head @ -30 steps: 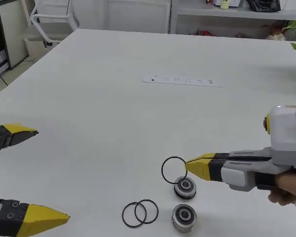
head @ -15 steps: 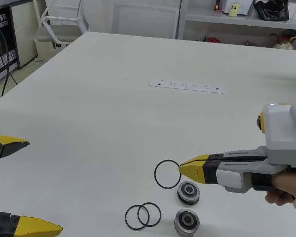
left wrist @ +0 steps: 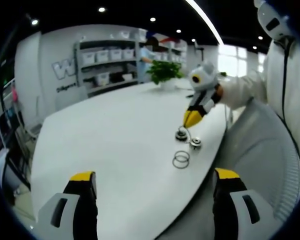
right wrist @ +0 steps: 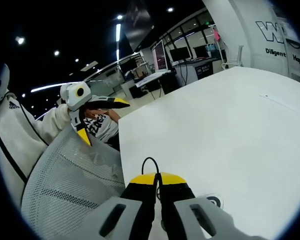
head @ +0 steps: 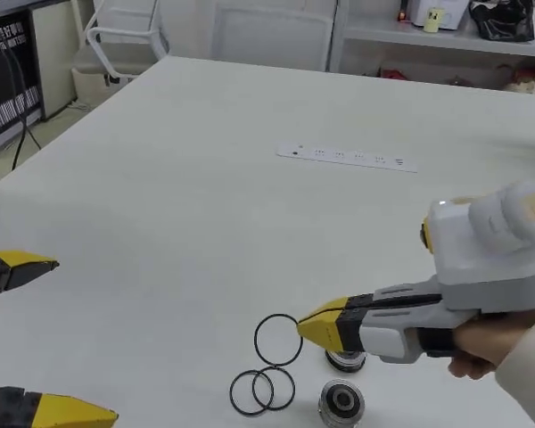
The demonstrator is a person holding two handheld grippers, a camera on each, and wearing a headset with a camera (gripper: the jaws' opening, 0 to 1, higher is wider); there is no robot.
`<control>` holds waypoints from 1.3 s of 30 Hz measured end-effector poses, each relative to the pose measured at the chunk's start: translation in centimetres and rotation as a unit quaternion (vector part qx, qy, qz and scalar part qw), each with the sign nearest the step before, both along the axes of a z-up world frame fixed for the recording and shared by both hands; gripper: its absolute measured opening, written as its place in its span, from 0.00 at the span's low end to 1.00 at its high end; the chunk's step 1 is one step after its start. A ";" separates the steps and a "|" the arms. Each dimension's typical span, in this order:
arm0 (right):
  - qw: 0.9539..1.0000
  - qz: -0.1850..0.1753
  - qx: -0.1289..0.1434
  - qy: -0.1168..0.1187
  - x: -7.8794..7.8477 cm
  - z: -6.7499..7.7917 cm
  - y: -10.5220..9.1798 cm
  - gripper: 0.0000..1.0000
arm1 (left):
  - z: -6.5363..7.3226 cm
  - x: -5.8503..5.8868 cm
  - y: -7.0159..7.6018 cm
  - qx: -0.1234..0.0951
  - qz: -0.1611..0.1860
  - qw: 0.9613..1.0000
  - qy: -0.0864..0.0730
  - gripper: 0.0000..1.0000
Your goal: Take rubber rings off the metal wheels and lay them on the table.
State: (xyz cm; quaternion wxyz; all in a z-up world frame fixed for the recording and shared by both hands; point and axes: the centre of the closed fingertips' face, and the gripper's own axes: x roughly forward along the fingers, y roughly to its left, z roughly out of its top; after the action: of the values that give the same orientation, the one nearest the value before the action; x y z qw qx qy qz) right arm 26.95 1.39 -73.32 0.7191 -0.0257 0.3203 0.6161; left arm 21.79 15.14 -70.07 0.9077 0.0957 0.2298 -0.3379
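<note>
black rubber ring [head: 255, 341] thin, round | right gripper [head: 305, 325] jaws pinch it | left gripper [left wrist: 154, 176] jaws apart

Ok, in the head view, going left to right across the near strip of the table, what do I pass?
left gripper → two loose rubber rings → near metal wheel → person's hand. The held ring in the right gripper overlaps the loose rings, so it's left out.

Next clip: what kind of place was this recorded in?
Probably an indoor lab or workshop office: a large white table with a power strip, wall shelves of storage bins, and desks with monitors.
</note>
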 end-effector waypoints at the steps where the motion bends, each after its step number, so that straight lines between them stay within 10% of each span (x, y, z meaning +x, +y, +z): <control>1: 1.000 0.002 -0.003 0.003 -0.1 -0.3 0.1 0.00 | 0.0 0.0 0.0 0.000 0.001 1.000 0.001 0.98; 39: 0.996 0.009 -0.076 0.046 -0.5 -6.4 1.2 0.00 | -0.6 -0.4 0.6 -0.006 0.018 1.000 0.009 0.97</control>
State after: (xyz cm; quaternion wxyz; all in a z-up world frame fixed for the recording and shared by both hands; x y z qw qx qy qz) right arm 26.49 2.56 -79.72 0.6941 -0.0554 0.3986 0.5969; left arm 21.40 15.70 -70.66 0.9121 0.0826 0.2376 -0.3238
